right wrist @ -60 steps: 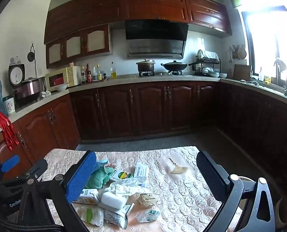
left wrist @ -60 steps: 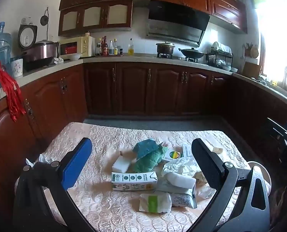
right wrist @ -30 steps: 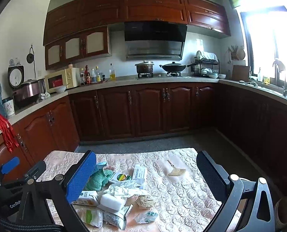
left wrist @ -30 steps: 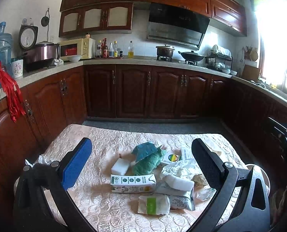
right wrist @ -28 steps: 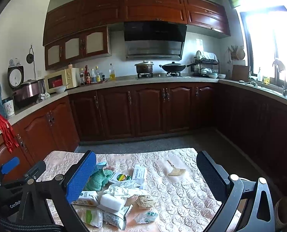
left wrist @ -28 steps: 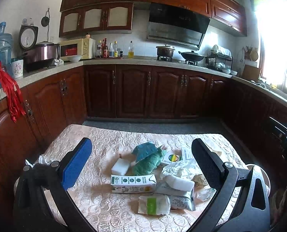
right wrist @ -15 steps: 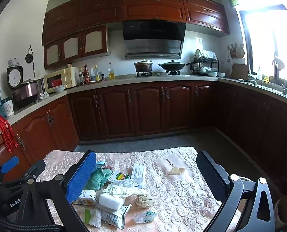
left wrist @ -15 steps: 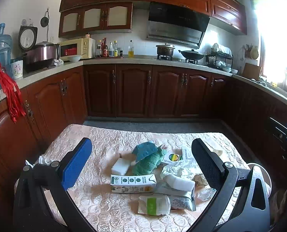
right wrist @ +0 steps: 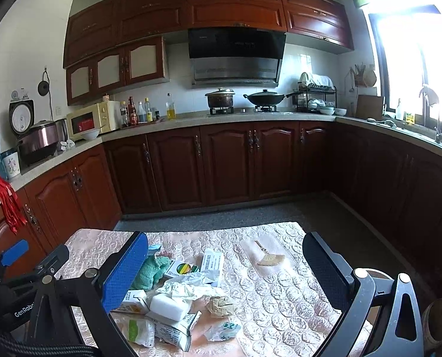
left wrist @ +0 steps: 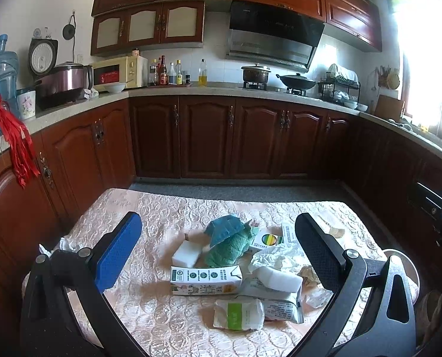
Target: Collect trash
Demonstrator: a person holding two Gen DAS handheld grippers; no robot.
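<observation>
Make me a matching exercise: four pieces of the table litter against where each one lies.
Things:
1. white and green rectangular milk carton
2. green fuzzy cloth
3. small straw hand brush
4. white plastic packet with a green stripe

Places:
A. alone on the right part of the table, apart from the heap
B. nearest the camera, at the front of the heap
C. on its side, just in front of a white block
D. behind the carton, under a blue piece

Pairs: 1-C, 2-D, 3-A, 4-B

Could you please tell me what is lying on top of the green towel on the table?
A crumpled blue piece sits on the green towel, covering its top. What it is, and the towel beneath it, cannot be seen.
</observation>
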